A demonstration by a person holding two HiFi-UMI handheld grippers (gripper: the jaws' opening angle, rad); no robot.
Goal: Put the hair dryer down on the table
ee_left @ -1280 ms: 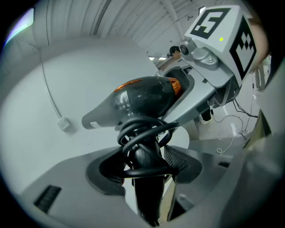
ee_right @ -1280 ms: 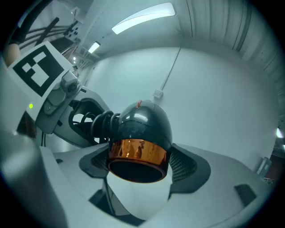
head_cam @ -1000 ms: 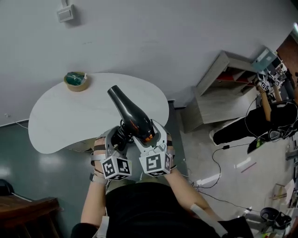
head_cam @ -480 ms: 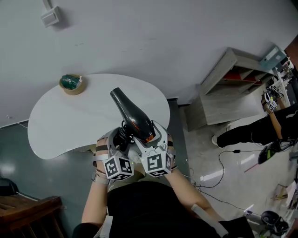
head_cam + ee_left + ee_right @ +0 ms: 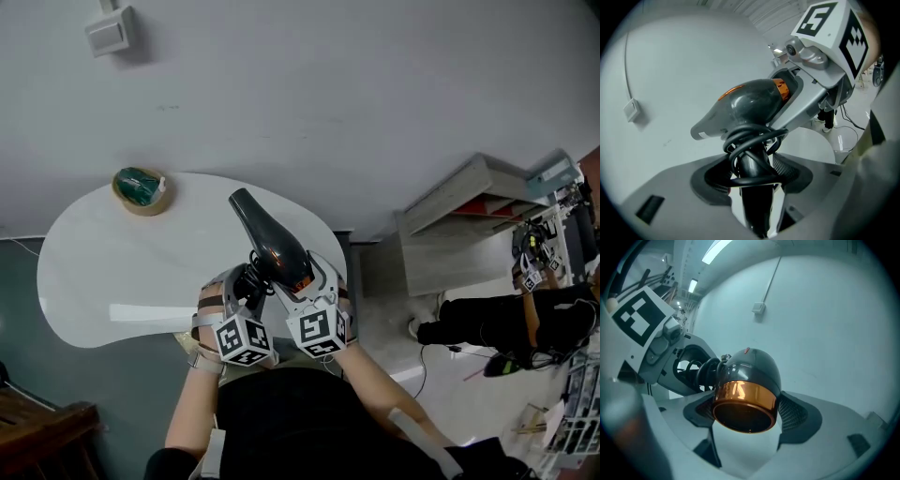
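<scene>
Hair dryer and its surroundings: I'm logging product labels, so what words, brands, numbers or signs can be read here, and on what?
No legible text in any view.
The hair dryer: no brand or number shows, only a small red mark on its shell.
The marker cubes: black-and-white square patterns, not letters.
The wall box: blank.
The roll: too small to read.

Bare lab-like recording room, plain grey wall (image 5: 356, 103) with a surface-mounted switch box (image 5: 106, 30), glossy floor (image 5: 112, 403) trailing loose cables (image 5: 433, 353), lone white table (image 5: 112, 272), open shelf unit (image 5: 469, 225), ceiling strip lights (image 5: 716, 250), second person (image 5: 497, 323) with marker-cube gear.
</scene>
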